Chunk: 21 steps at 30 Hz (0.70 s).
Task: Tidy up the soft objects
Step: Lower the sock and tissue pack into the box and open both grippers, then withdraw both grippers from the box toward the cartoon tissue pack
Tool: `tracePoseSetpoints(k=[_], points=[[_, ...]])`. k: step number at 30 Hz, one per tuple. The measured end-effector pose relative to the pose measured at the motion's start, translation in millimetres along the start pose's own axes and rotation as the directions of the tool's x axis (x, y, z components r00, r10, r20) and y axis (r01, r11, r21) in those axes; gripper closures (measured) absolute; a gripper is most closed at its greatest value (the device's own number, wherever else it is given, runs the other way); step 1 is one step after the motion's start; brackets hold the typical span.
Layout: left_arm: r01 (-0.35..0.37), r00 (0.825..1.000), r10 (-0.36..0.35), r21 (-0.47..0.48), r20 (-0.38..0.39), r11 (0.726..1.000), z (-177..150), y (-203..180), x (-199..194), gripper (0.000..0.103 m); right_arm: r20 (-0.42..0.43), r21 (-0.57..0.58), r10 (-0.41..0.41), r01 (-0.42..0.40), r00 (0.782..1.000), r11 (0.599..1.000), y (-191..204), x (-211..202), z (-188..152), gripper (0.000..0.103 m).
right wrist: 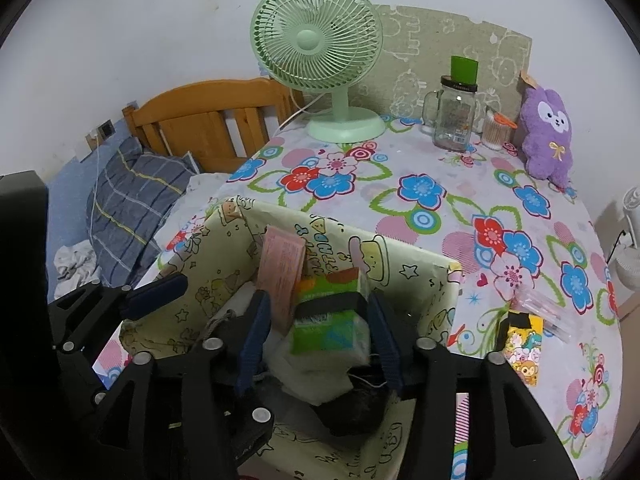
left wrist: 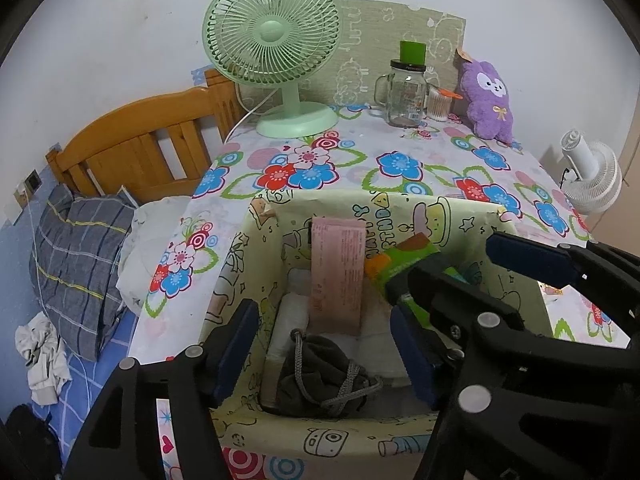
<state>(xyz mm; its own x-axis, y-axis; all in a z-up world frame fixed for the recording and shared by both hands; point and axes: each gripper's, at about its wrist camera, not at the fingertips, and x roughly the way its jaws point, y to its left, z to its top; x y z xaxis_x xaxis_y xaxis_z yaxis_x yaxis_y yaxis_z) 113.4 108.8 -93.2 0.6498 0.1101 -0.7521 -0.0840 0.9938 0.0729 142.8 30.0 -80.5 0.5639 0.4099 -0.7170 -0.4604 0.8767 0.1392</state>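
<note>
1. Left claw: open wide over the near end of the cartoon-print box, holding nothing, pads clear of everything.
2. Directly below it, on the box floor: a grey drawstring pouch, cord loose on top.
3. Right claw: parted, straddling a green tissue pack inside the box; visible gap at the left pad, contact at the right pad unclear, so no firm grip.
4. Beside the green pack: a pink pack standing upright against the far wall of the box, with white soft packs lying flat beneath.
5. To the right of the box, on the floral-cloth desk: a small yellow cartoon pack.
6. Along the far edge of the desk: a green fan, a glass handled jar, a tub of cotton swabs, and a purple plush propped upright.
7. Left of the desk: a bed with a checked pillow and a wooden headboard.
</note>
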Motion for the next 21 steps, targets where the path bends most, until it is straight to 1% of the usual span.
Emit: tracePoseSetpoints(k=[6, 12, 21], points=[[0.007, 1.000, -0.007, 0.012, 0.017, 1.000, 2, -8, -7, 0.029, 0.013, 0.019, -0.015, 0.014, 1.000, 1.000, -8, -9, -1, 0.036], [0.020, 0.998, -0.021, 0.029, 0.054, 0.999, 4, -22, -18, 0.022, 0.038, 0.047, -0.041, 0.039, 0.998, 0.998, -18, -25, -4, 0.029], [0.050, 0.994, -0.054, 0.042, 0.096, 0.998, 9, -42, -35, 0.016, 0.085, 0.075, -0.079, 0.072, 0.993, 0.995, -34, -51, -9, 0.024]])
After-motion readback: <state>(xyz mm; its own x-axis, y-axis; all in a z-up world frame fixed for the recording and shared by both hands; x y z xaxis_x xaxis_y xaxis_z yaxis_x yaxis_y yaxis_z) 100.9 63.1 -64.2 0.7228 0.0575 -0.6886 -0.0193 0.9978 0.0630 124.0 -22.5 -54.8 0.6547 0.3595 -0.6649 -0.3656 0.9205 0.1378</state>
